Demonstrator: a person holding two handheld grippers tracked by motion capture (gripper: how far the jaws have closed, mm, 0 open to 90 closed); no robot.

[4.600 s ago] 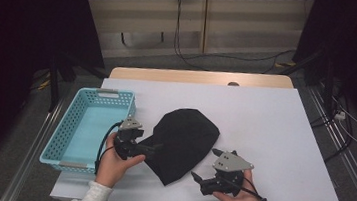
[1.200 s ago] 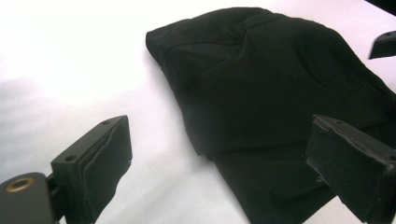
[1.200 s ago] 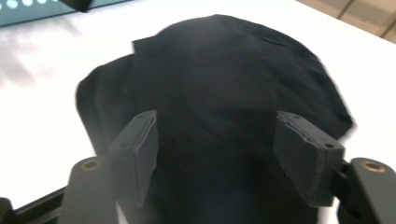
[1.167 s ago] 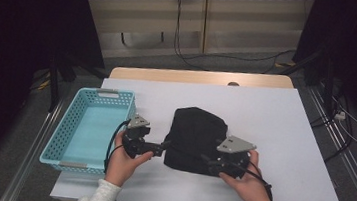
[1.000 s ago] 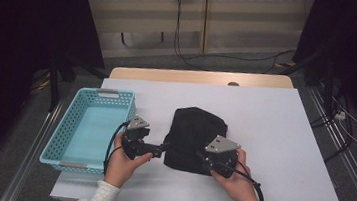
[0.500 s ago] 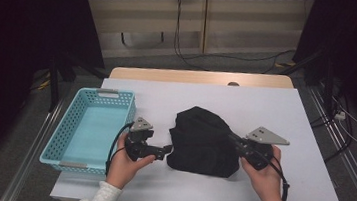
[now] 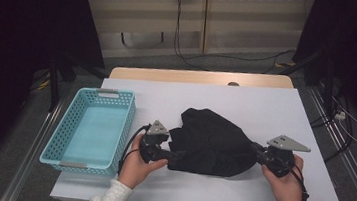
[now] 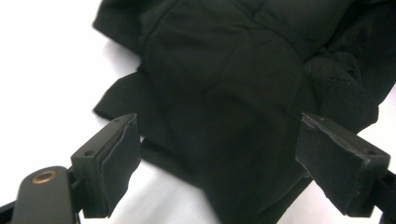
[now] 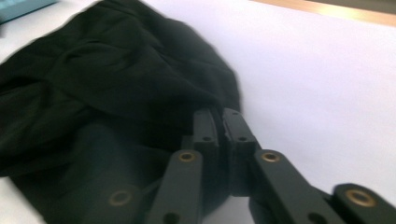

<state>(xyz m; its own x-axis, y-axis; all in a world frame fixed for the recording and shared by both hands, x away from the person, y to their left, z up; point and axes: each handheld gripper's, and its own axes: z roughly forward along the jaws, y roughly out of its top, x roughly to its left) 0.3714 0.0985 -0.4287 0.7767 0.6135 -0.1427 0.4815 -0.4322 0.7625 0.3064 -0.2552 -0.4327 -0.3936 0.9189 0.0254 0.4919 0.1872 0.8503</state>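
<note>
A black cloth point(image 7: 212, 142) lies bunched in the middle of the white table point(image 7: 271, 110). My left gripper point(image 7: 176, 155) is at the cloth's left edge and points right. In the left gripper view, the left gripper point(image 8: 224, 158) is open wide with the black cloth point(image 8: 219, 84) between and beyond its pads, and nothing is gripped. My right gripper point(image 7: 254, 149) is at the cloth's right edge and points left. In the right gripper view, the right gripper point(image 9: 218, 119) has its jaws shut on the black cloth's point(image 9: 116, 74) rim.
A light blue mesh basket point(image 7: 103, 92) stands on the left of the table, next to my left hand. Bare white tabletop lies behind and to the right of the cloth. The table's wooden far edge point(image 7: 204, 77) runs along the back.
The right gripper has moved from over the cloth's middle out to its right edge, and the cloth now spreads wider to the right. The left gripper has barely moved.
</note>
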